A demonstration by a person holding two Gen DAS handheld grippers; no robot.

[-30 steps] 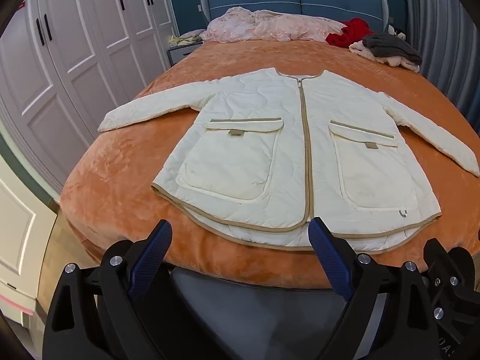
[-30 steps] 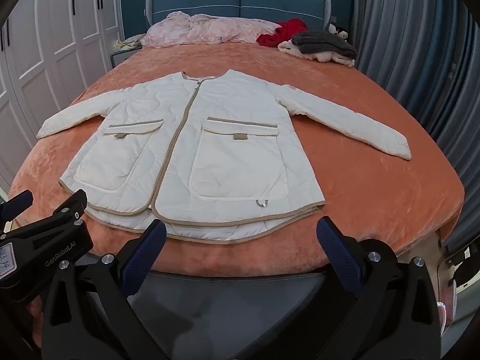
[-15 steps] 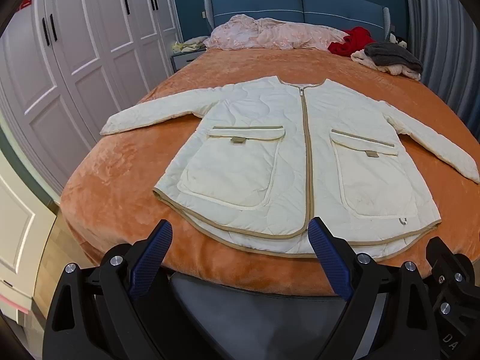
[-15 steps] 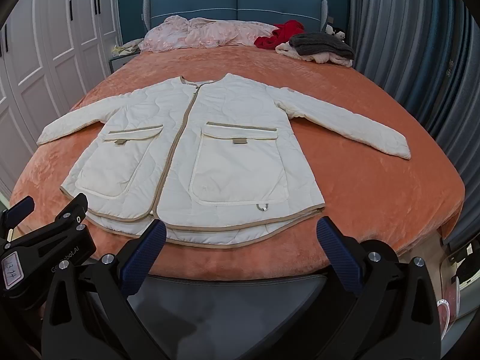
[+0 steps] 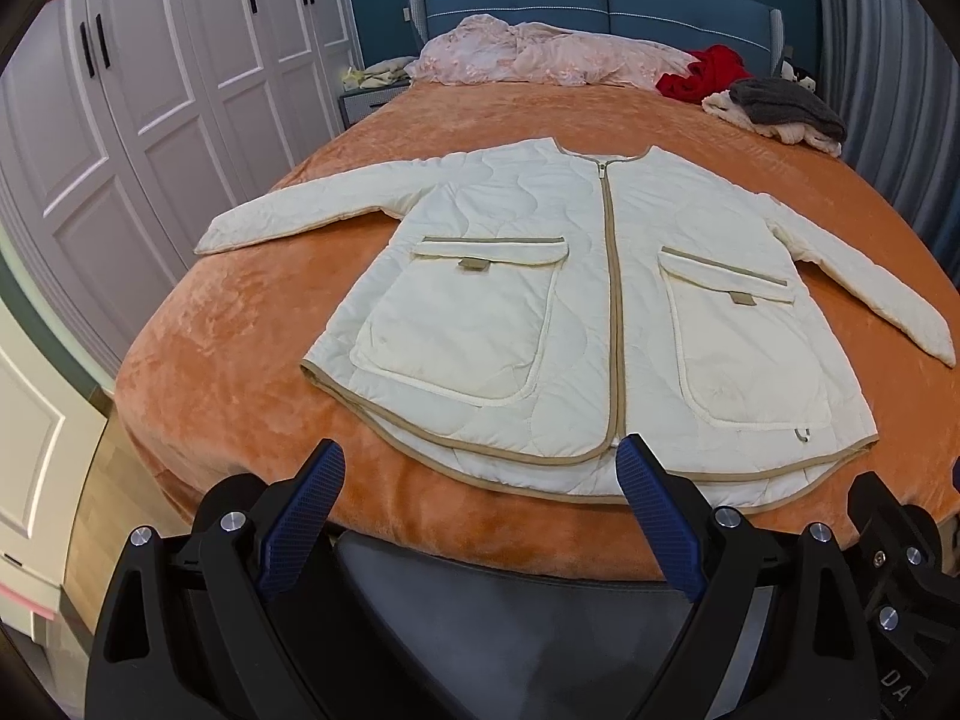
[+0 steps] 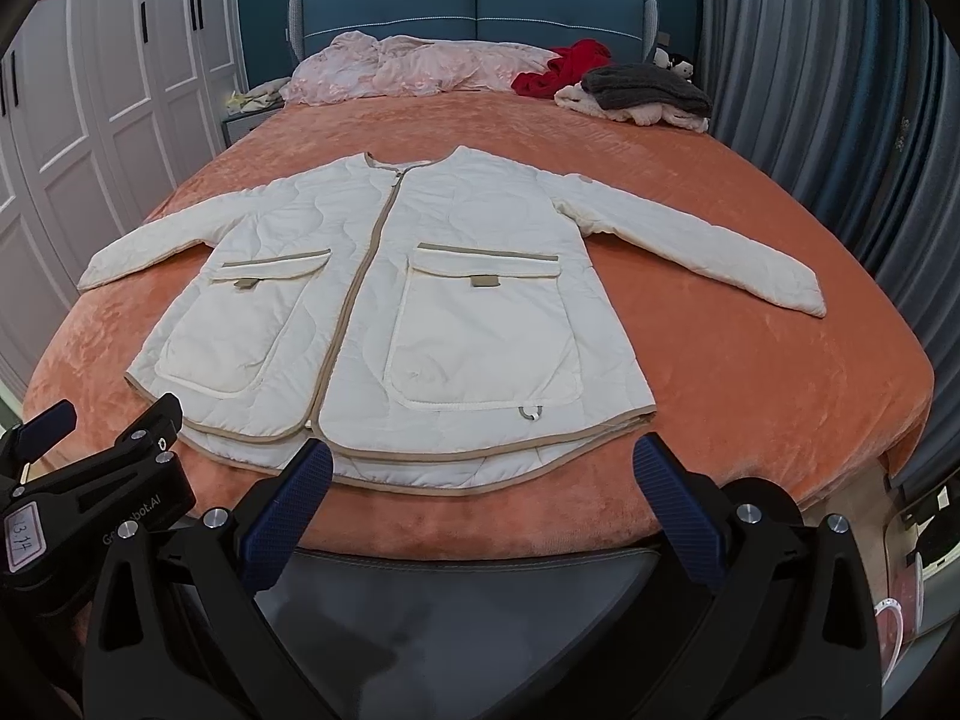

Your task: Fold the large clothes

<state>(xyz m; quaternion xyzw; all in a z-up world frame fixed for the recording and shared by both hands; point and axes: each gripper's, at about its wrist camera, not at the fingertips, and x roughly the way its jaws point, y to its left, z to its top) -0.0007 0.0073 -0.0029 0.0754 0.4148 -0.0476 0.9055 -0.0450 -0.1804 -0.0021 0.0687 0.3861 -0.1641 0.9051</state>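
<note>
— Quilted cream fabric, that jacket (image 5: 600, 312); what do you see of it?

— You have it lying flat and face up on the orange plush bedspread (image 5: 240, 360), zipped, sleeves spread wide; tan binding runs along the rounded hem, the zip and both flap pockets.

— And your claws?

— Your left gripper (image 5: 480, 471) is spread wide, blue ribbed pads bare, hanging just short of the hem at the bed's foot; your right gripper (image 6: 480, 468) gapes the same, gripping nothing, touching nothing.
</note>
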